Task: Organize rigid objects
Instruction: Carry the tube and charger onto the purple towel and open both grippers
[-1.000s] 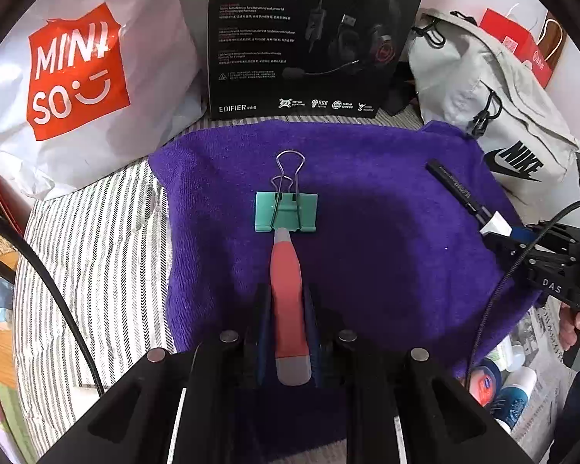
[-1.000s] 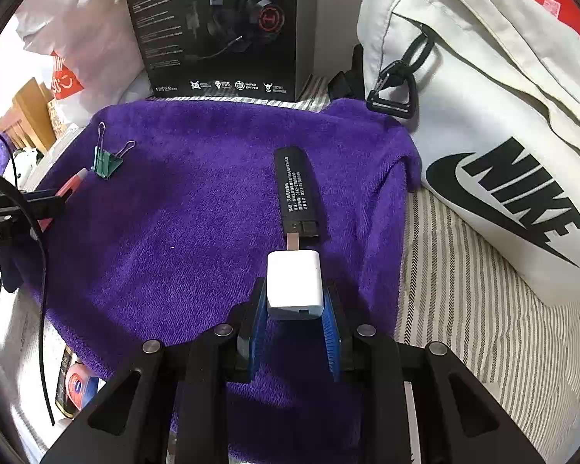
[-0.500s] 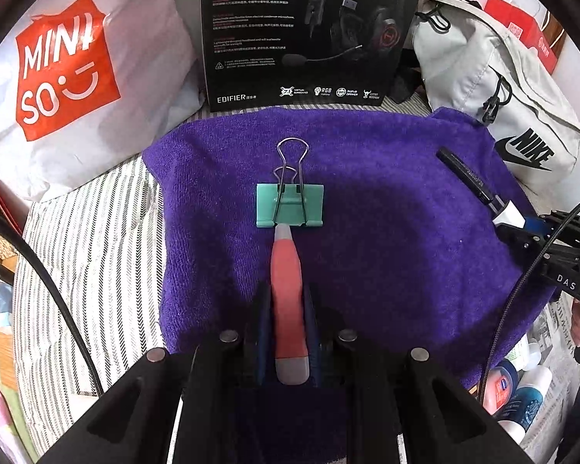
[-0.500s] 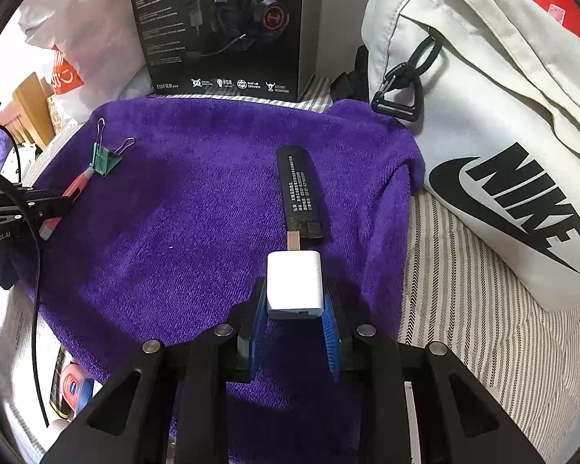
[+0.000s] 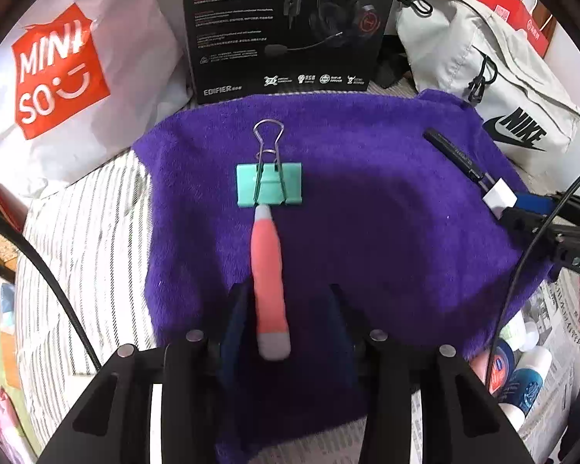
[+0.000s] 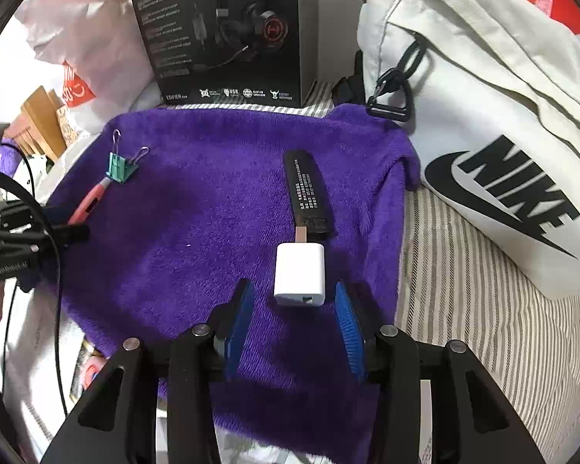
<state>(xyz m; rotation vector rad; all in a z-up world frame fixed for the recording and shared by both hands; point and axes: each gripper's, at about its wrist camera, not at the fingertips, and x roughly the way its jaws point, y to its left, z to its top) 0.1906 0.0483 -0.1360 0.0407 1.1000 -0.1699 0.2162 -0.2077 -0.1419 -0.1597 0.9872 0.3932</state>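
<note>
A purple towel (image 5: 367, 232) (image 6: 197, 232) carries the objects. A pink pen-like tool (image 5: 268, 278) (image 6: 89, 201) lies on it, its tip at a green binder clip (image 5: 268, 187) (image 6: 120, 170). My left gripper (image 5: 286, 309) (image 6: 58, 232) is opening; its pads stand off the pink tool, which lies between them. A white charger block (image 6: 299, 274) (image 5: 500, 197) lies just behind a black stick (image 6: 307, 193) (image 5: 452, 152). My right gripper (image 6: 294, 309) is opening too, with gaps between its blue pads and the block.
A black headset box (image 5: 290, 27) (image 6: 228, 31) stands behind the towel. A white Miniso bag (image 5: 65, 73) sits at the left, a white Nike bag (image 6: 502, 147) (image 5: 495, 85) at the right. Striped bedding (image 6: 464, 309) surrounds the towel. Bottles (image 5: 522, 371) lie on newspaper.
Both grippers have opened: the left let go of the pink tool, the right let go of the white block. Both objects now rest on the towel.
</note>
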